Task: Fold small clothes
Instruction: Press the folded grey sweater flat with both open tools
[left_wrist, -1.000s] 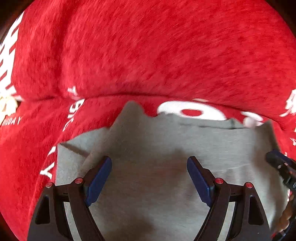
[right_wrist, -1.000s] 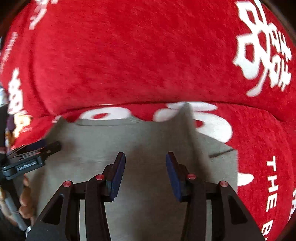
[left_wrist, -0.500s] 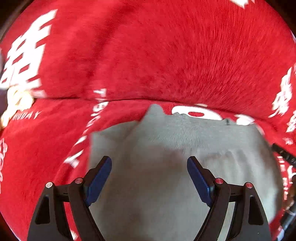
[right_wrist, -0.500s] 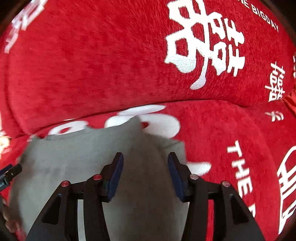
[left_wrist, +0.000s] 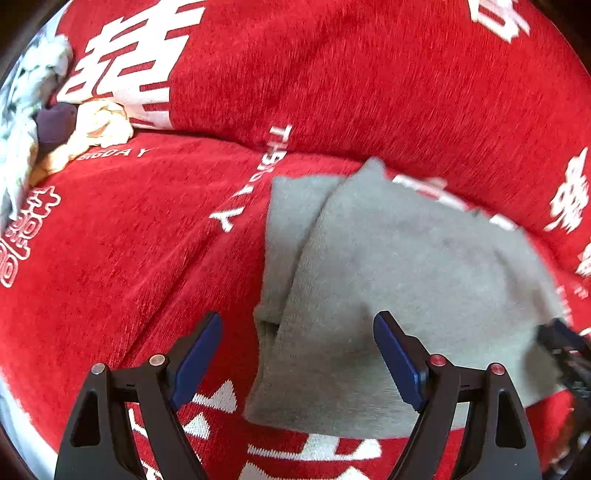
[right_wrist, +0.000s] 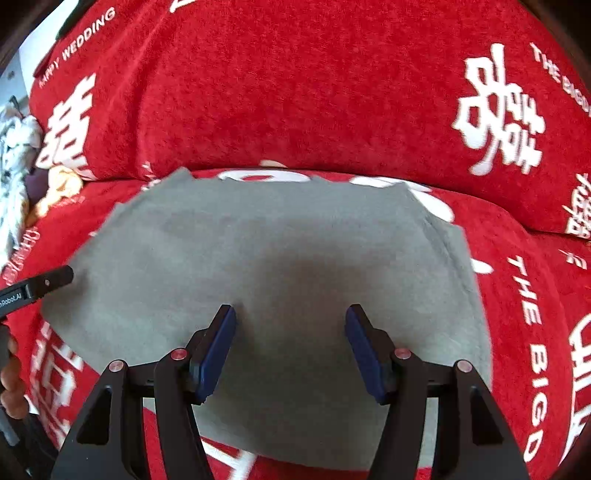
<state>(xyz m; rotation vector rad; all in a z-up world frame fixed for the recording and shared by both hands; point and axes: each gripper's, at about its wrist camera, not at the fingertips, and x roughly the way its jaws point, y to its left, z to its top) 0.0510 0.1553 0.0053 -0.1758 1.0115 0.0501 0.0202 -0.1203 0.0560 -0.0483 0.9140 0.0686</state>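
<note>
I'm hovering both empty, spread-apart claws, left gripper (left_wrist: 297, 358) and right gripper (right_wrist: 290, 349), over the grey garment (right_wrist: 266, 273); next, I reckon, pinching an edge to fold.

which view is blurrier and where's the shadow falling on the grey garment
Left wrist view: motion smear, worst along the grey garment far edge and the white lettering on the red sofa cover. Right wrist view: sharper, with a dark shadow patch on the garment just ahead of the right gripper; fisheye bowing in both.
</note>
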